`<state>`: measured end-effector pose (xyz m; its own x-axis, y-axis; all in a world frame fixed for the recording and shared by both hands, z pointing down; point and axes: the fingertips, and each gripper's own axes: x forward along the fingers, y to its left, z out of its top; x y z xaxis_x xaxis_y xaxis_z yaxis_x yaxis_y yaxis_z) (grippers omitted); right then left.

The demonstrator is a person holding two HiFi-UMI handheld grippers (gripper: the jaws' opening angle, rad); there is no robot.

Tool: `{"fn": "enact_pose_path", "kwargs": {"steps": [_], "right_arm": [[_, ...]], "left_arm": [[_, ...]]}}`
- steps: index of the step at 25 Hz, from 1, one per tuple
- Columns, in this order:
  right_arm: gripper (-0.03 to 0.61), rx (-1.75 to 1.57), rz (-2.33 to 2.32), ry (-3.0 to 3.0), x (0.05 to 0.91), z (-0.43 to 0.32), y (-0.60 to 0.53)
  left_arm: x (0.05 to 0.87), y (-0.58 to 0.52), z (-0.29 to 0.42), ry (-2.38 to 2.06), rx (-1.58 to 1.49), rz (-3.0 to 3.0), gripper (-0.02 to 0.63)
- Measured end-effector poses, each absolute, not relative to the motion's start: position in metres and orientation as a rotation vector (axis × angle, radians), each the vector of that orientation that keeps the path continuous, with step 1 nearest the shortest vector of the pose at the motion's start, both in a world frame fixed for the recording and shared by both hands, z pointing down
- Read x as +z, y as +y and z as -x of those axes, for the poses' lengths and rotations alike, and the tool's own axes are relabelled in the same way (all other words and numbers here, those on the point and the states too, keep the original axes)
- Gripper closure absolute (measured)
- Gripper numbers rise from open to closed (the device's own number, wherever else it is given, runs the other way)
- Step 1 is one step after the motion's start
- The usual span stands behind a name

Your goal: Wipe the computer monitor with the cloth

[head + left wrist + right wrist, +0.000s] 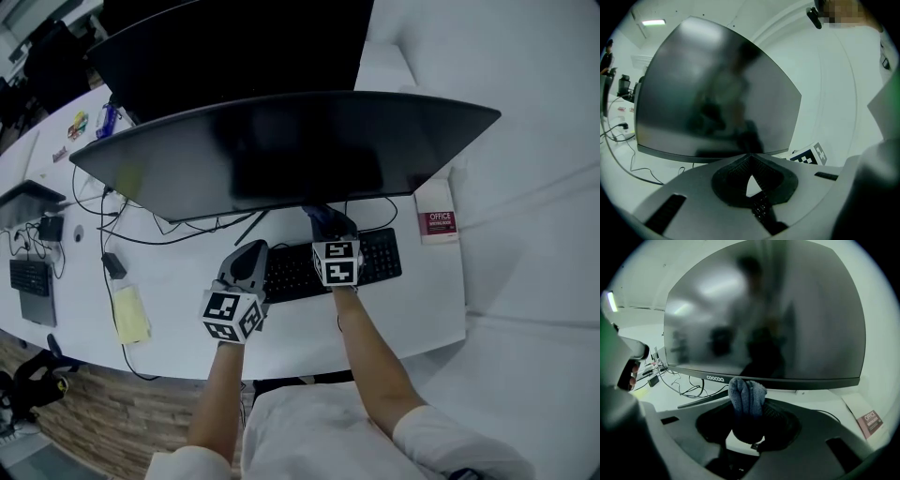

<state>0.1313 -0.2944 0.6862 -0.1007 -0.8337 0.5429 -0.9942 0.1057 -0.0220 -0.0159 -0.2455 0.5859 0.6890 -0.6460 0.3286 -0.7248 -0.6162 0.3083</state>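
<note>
White desk [178, 281] spreads across the middle of the head view, where we see the curved computer monitor [281, 155] standing dark at centre, with a black keyboard [380, 255] just below it. We find the right gripper [330, 223] clamped on the bunched blue-grey cloth [746, 394], close under the screen's lower edge. To its left, the left gripper [251, 251] has its jaws closed together on nothing, over the keyboard's left end.

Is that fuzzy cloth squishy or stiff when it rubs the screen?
Probably squishy: the cloth bunches in soft folds between the fingers. It looks fuzzy, so it would likely drag gently over the monitor rather than slip.
</note>
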Motion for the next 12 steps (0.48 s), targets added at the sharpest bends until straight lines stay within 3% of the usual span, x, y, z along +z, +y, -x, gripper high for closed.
{"fn": "enact_pose_path", "kwargs": {"steps": [12], "right_arm": [[0.431, 0.553, -1.843, -1.968, 0.684, -0.209, -0.284]], "left_arm": [[0.591, -0.240, -0.059, -1.021, 0.264, -2.499, 0.604]]}}
